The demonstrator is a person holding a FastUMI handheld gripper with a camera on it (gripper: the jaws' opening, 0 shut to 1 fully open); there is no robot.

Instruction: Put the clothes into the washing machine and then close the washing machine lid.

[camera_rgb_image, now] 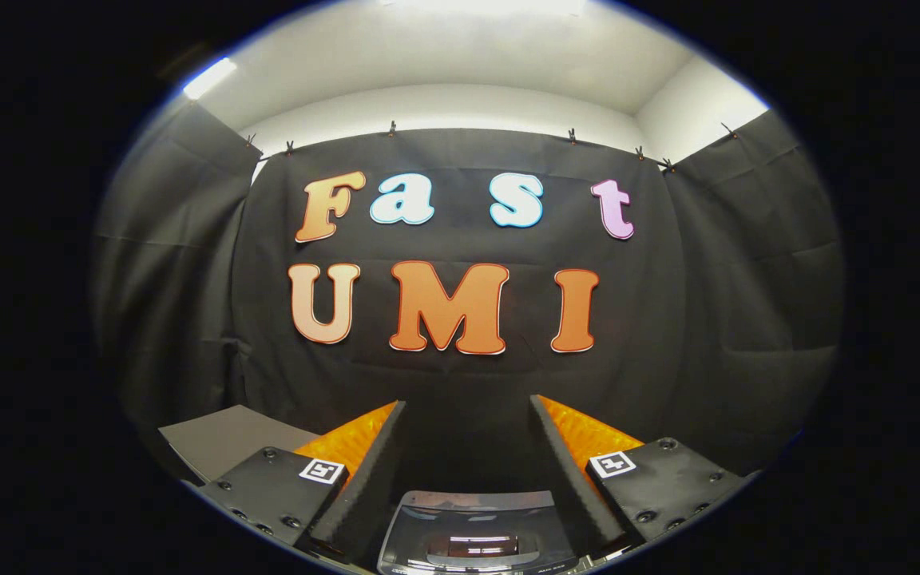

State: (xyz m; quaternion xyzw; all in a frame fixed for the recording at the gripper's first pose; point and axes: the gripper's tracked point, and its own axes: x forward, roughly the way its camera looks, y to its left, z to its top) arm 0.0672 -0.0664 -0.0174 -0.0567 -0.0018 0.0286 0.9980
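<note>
1. Scanning from the left, we see a hanging panel of the black cloth wall (164, 263), its folds falling toward a flat grey board (224, 435) that lies low, just outside the left finger.
2. We find the board's near corner cut off by the gripper's left mount, so we cannot tell how far it runs.
3. We see the left finger (364, 471) standing well apart from the right finger (568, 471); the gripper (468, 407) is spread wide, and nothing is held between the jaws.
4. We see a broad open gap between the fingers, with only the back cloth wall beyond their tips.
5. We find the washing machine (476, 535) low between the fingers, close under the gripper: a dark glossy top with a curved edge and bright reflections.
6. We cannot tell whether its lid is up or down, nor what lies inside it.
7. We see the cloth wall on the right (755, 279) hanging in a separate panel, clipped at its upper edge, with a pale wall (691, 104) and ceiling (460, 48) above it.
</note>
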